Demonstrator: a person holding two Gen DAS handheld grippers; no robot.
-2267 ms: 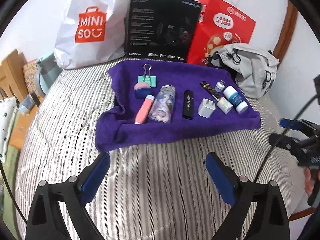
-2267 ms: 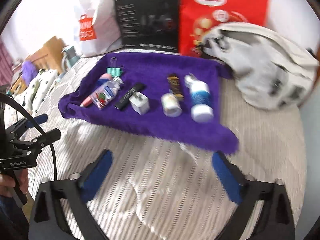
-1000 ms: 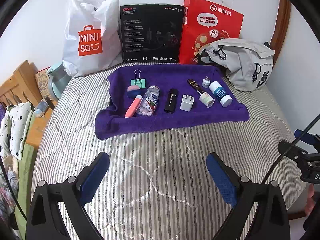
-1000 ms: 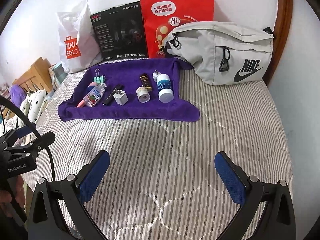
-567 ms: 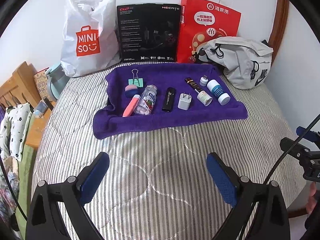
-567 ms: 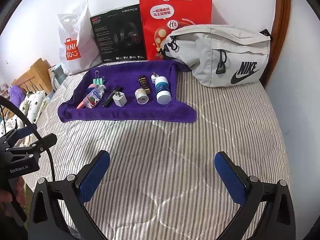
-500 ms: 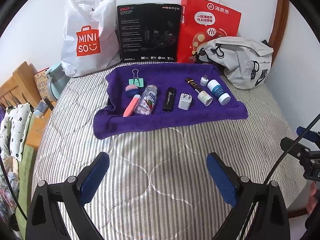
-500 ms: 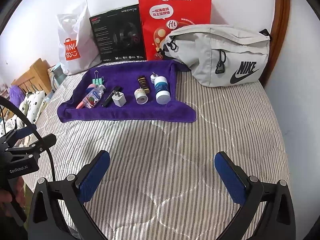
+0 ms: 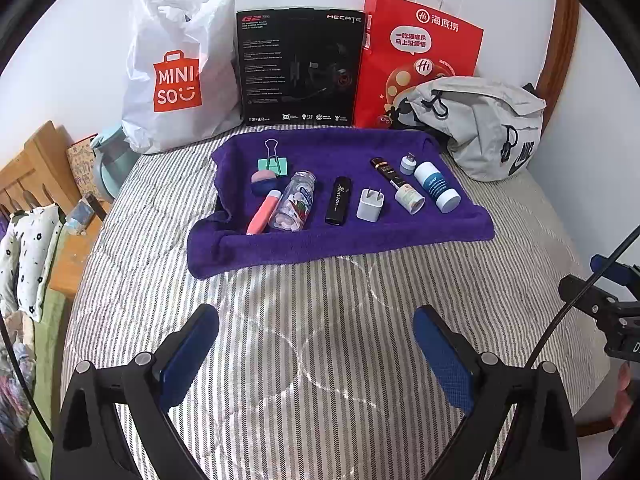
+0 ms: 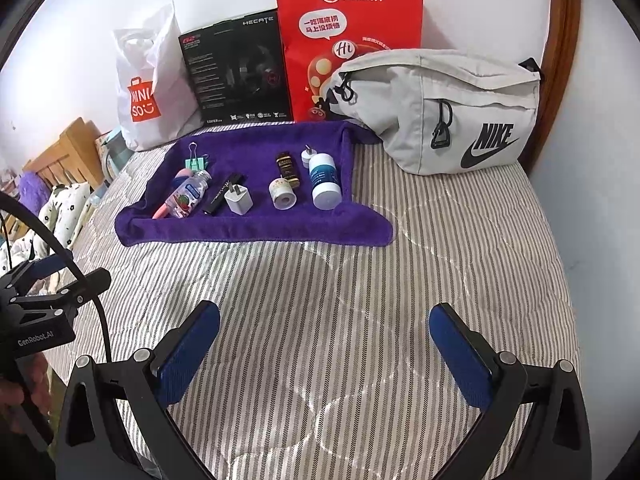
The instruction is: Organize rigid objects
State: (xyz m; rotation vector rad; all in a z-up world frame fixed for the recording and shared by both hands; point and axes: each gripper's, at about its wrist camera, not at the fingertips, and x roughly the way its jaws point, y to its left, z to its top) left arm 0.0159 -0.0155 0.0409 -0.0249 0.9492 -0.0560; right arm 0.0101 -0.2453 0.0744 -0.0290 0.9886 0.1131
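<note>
- Both tools have drawn back from the purple towel [image 9: 340, 240] since a couple of seconds ago; the small things on it lie unmoved.
- Left gripper [image 9: 316, 354] and right gripper [image 10: 325, 354] hover with jaws apart, holding nothing.
- Charger [image 9: 370, 210], bottle [image 9: 296, 206] and black tube [image 9: 338, 200] sit in a row; sorted or awaiting sorting, either fits.
- Striped bed [image 9: 320, 320]; bags against the wall.

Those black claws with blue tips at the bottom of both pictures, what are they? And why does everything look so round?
They are grabbing tools a person holds, one in each hand. Each carries a wide-eyed camera, which bends the picture. One picture looks past the left gripper, the other past the right gripper. Both are open and hold nothing. Ahead, on a striped bed, a purple towel carries small things: a white charger plug, a clear bottle and a green clip.
</note>
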